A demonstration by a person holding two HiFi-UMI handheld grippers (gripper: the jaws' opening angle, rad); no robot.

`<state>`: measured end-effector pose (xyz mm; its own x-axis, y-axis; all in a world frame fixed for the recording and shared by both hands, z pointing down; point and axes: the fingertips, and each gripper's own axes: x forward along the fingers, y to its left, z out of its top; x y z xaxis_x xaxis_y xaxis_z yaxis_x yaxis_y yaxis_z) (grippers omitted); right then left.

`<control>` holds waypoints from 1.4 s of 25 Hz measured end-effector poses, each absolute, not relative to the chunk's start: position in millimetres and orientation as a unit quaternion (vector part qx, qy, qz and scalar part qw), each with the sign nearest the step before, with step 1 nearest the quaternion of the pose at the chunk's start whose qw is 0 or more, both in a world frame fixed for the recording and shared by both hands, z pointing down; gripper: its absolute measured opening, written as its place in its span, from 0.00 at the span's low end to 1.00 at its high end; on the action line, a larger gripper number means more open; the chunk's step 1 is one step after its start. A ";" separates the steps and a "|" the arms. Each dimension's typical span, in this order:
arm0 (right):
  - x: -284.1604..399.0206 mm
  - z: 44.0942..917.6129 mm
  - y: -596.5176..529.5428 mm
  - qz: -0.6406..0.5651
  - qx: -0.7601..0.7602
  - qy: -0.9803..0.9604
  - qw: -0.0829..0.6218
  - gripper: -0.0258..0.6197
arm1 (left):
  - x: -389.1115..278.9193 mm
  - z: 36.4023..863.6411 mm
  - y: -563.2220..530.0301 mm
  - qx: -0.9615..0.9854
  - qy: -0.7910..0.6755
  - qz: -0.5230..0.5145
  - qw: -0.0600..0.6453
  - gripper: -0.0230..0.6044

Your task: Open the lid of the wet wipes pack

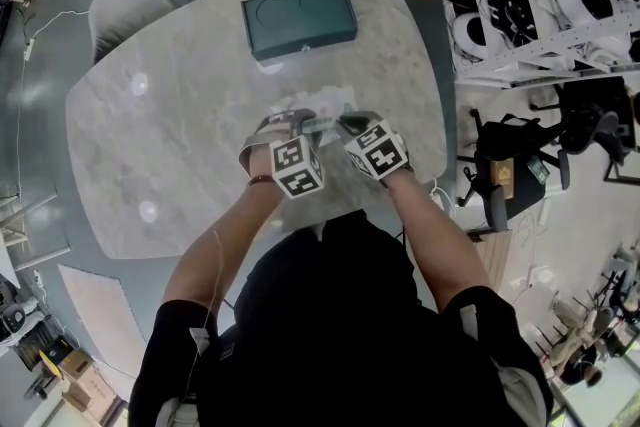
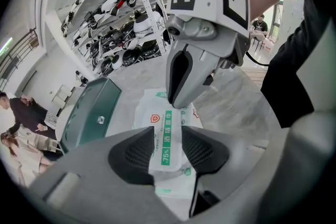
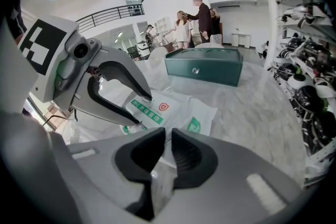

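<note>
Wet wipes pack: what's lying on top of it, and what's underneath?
On top is its green-striped lid, held between the left tongs; the right tongs pinch the pack edge. Underneath, marble table shows around it; the patch directly beneath is covered.

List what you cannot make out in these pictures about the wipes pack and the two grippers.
1. Head view: the wipes pack lies mostly under the left gripper and right gripper.
2. Left gripper view: the lid shows between the fingers; whether they pinch it or merely flank it cannot be told.
3. Right gripper view: a thin film sits between the closed fingers; the gripper's body hides where it joins the pack.
</note>
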<state>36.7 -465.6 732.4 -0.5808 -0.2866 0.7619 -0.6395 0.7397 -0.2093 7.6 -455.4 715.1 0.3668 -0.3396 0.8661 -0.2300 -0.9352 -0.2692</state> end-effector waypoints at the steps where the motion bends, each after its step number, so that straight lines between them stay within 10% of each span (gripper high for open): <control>1: 37.0 732.5 -465.7 0.239 0.270 -0.856 0.369 0.11 | 8.3 713.0 -455.6 -0.826 0.172 -0.535 0.053 0.31; 20: 40.1 733.1 -463.6 0.268 0.281 -0.855 0.345 0.11 | -15.7 651.1 -501.4 -0.851 0.221 -0.474 0.043 0.11; 35: 38.1 717.9 -451.8 0.269 0.332 -0.830 0.357 0.11 | -38.1 689.6 -533.0 -0.844 0.247 -0.475 -0.010 0.18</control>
<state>38.1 -451.8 717.9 -0.5241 -0.3589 0.7723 -0.7439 0.6344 -0.2099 -38.1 -533.0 689.6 0.4263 -0.4074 0.8077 -0.4259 -0.8781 -0.2181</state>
